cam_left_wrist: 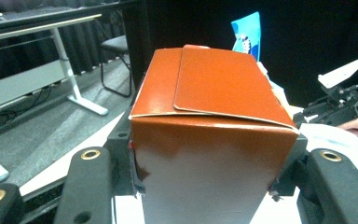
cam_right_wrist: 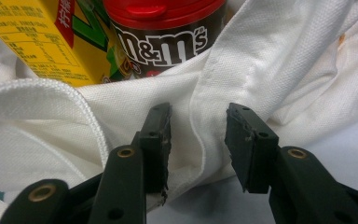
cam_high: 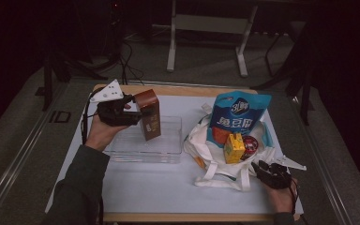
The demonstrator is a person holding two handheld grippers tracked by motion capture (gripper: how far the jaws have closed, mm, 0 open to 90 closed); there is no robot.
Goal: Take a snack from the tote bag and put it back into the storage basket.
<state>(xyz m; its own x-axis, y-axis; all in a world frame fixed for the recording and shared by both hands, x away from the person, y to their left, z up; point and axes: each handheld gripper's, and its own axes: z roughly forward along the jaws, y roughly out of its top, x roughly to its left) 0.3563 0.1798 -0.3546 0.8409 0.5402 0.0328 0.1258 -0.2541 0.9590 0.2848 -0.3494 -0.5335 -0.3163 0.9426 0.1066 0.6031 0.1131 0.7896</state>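
Item: brown carton [cam_high: 149, 115]. Upright, slightly tilted, held off the surface [cam_high: 159, 187] above the clear plastic tray [cam_high: 166, 154], toward the surface's far left corner. In the left gripper view its orange-brown top flap faces the camera, with a pale lower face below.

Item: left hand-held gripper [cam_high: 138, 115]. Clamped on the brown carton, one jaw pressed against each side; a grey three-cornered plate on top.

Item: clear plastic tray. Rectangular, lying left of the surface's centre, just beside the white cloth bag [cam_high: 215, 161].

Item: white cloth bag. Lying open on the right half of the surface, handles trailing toward the near edge. Contents: a blue snack pouch [cam_high: 238, 115] standing at the far side, a yellow drink carton [cam_high: 234, 147], and a dark candy tub with a red lid [cam_high: 250, 146] touching the yellow carton.

Item: right hand-held gripper [cam_high: 262, 167]. Near the right end of the near edge, at the bag's rim. Jaws part-way apart, straddling a fold of the white fabric; whether the pads pinch the fold cannot be told.
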